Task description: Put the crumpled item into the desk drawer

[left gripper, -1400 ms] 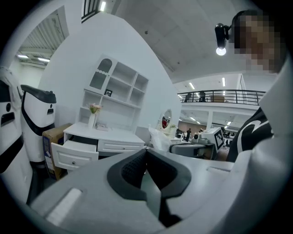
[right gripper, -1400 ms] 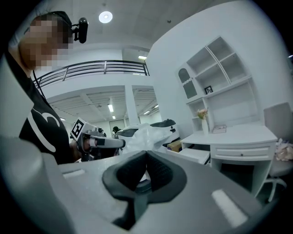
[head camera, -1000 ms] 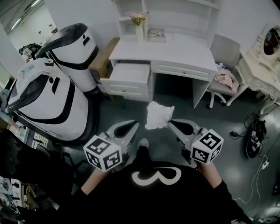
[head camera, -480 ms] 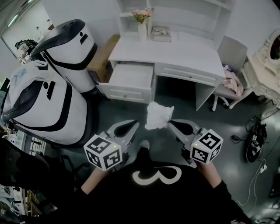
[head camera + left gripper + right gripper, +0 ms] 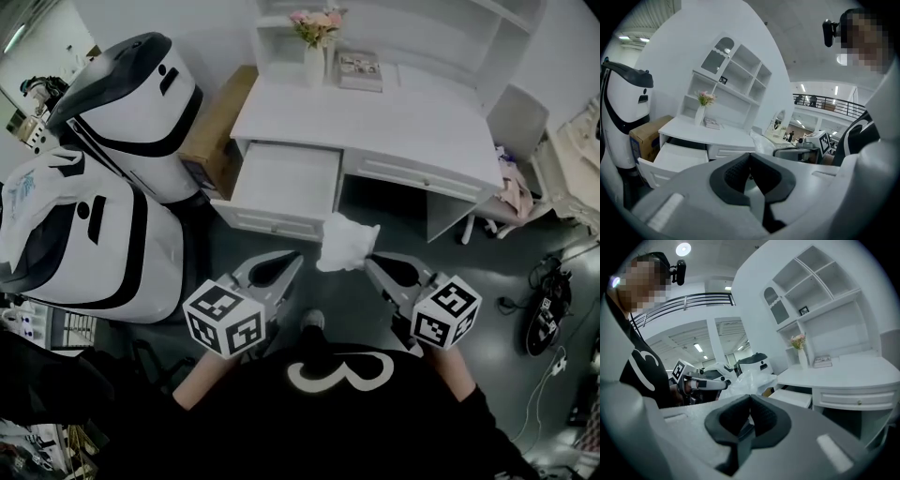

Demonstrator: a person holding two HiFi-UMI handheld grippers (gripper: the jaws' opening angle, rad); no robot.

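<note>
I am pinching my right claw (image 5: 367, 262) fully closed on one edge of the crumpled item (image 5: 348, 242), a white, thin, rumpled sheet that is bunching up and away from the claw's tips. My left claw (image 5: 297, 256) is riding beside it with its pads meeting at the tip and nothing between them; the two claws are pointing the same way, side by side, with the crumpled item hanging off the right one between their tips. Each claw's marker cube (image 5: 225, 322) is sitting near my hands, close to my dark shirt. The crumpled item is hanging in the air over the dark floor (image 5: 403, 225), and from the head view it is overlapping the right end of the front panel of the desk drawer (image 5: 281, 183), which is standing pulled out. It is not inside the drawer. Beyond the drawer the white tabletop (image 5: 375, 117) is carrying a vase of flowers (image 5: 314, 56) and a small flat book (image 5: 359, 71) at its back edge. A cardboard box (image 5: 214, 127) is standing just left of the desk, and two large white-and-black rounded machines (image 5: 127, 98) are filling the left side.
</note>
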